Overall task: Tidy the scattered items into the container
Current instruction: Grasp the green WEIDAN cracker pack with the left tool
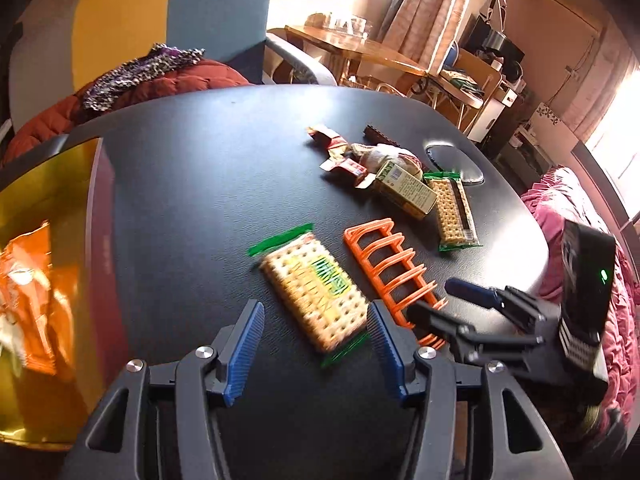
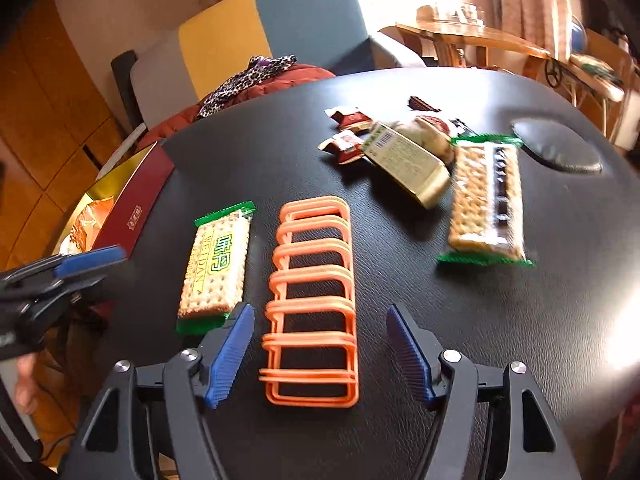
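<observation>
On the black table lies a cracker pack with green ends [image 1: 316, 290] [image 2: 214, 270]. My left gripper [image 1: 316, 328] is open, its fingers to either side of the pack's near end. An orange plastic rack [image 1: 394, 276] [image 2: 312, 304] lies flat beside the pack. My right gripper [image 2: 320, 340] is open, its fingers on both sides of the rack's near half. Farther back sit a second cracker pack [image 1: 454, 212] [image 2: 486, 202], a green-and-gold box [image 1: 408, 190] [image 2: 404, 160] and small red wrappers [image 1: 344, 162] [image 2: 346, 144]. The red-sided, gold-lined container [image 1: 44, 184] [image 2: 132, 204] stands at the left with orange packets [image 1: 34, 292] inside.
The table edge curves away on the right, with a pink quilt [image 1: 580, 216] below it. An oval cable cover [image 1: 454, 162] [image 2: 558, 146] sits in the table behind the snacks. A red jacket [image 1: 132, 96] lies on a chair beyond the far edge.
</observation>
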`<state>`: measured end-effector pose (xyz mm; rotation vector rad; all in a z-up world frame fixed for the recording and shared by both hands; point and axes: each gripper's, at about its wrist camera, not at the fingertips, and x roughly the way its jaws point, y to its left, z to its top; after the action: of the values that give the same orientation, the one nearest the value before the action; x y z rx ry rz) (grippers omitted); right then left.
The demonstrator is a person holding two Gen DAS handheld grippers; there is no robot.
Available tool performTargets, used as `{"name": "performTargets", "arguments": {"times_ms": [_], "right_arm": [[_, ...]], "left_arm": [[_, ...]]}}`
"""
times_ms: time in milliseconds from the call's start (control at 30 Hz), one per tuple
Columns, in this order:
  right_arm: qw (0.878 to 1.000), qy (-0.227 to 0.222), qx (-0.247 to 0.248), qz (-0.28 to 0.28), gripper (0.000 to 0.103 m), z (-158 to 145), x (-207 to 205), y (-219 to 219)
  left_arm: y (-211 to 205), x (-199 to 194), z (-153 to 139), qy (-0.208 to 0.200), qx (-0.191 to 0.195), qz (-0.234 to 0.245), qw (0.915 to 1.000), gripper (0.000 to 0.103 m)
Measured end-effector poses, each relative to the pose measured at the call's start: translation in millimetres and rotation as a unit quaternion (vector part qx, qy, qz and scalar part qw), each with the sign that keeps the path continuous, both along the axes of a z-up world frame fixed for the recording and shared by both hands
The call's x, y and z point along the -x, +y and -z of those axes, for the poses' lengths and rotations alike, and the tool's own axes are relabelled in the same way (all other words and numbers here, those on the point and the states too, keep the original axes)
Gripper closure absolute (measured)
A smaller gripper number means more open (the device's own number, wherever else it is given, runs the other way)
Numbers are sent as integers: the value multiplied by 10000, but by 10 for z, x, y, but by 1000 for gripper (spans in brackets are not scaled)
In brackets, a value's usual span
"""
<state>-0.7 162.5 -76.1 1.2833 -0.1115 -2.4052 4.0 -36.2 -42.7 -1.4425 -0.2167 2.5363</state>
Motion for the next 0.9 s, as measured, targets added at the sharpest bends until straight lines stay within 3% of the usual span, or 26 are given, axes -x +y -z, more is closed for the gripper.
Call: {"name": "performTargets", "arguments": {"times_ms": [167, 700, 900], "right_arm": [[9996, -47, 184, 212, 28, 62, -57, 134], [9995, 59, 232, 212, 18, 113, -86, 104], [9996, 110, 96, 222, 12, 126, -99, 28]], "left_arm": [[110, 252, 126, -294, -149, -129, 9994, 48], [159, 405, 403, -391, 450, -314, 9977, 49], [99, 291, 361, -179, 690, -112, 9974, 63]]}}
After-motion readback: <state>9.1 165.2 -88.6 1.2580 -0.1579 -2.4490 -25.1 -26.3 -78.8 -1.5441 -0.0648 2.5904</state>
